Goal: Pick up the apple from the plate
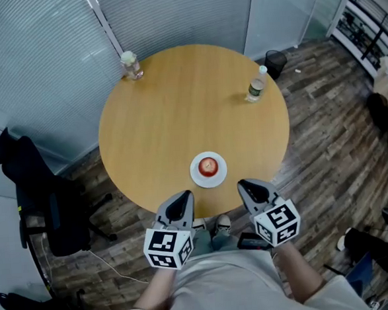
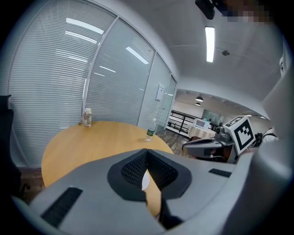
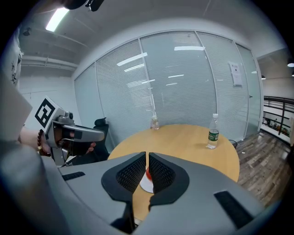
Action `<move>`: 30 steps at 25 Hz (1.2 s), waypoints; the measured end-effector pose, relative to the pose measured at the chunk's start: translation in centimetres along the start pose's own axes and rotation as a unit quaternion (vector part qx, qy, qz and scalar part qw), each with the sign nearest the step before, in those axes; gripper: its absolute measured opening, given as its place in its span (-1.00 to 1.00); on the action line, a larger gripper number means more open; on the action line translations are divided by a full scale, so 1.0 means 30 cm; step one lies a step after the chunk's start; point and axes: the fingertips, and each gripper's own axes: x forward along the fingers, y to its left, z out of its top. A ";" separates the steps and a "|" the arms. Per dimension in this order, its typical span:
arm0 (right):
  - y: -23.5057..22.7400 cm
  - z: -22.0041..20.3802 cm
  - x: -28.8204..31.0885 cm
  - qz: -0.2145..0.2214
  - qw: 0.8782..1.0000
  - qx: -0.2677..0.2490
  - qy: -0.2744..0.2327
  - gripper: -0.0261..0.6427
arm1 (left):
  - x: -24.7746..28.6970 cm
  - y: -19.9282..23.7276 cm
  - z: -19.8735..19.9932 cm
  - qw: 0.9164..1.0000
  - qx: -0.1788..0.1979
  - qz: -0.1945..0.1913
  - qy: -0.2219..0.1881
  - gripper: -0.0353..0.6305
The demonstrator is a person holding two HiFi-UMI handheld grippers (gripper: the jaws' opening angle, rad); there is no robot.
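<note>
A red apple (image 1: 208, 164) lies on a small white plate (image 1: 199, 177) near the front edge of a round wooden table (image 1: 177, 106). Both grippers hover just off that edge, on the person's side. My left gripper (image 1: 182, 197) is at the plate's lower left and my right gripper (image 1: 247, 186) at its lower right. Both are shut and hold nothing. In the right gripper view a sliver of the apple (image 3: 147, 173) and the plate (image 3: 147, 185) shows behind the shut right gripper (image 3: 147, 156). The left gripper view shows only a slip of plate (image 2: 144, 180) below the left gripper (image 2: 147, 153).
A water bottle (image 1: 257, 87) stands at the table's far right, a small glass jar (image 1: 131, 66) at its far left. A black chair (image 1: 45, 201) stands left of the table, a dark bin (image 1: 276, 62) beyond the right rim. Blinds and glass walls close off the back.
</note>
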 end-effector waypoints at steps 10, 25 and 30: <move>-0.013 -0.023 0.079 -0.012 1.000 -0.001 0.017 -0.80 | 0.069 0.055 -0.035 1.000 0.000 -0.018 0.024 -0.88; -0.034 -0.105 0.215 -0.012 0.998 -0.007 0.056 -0.80 | 0.174 0.090 -0.117 0.998 -0.010 -0.042 0.053 -0.88; -0.049 -0.137 0.261 -0.013 0.998 0.001 0.066 -0.80 | 0.203 0.120 -0.128 0.997 -0.015 -0.043 0.061 -0.88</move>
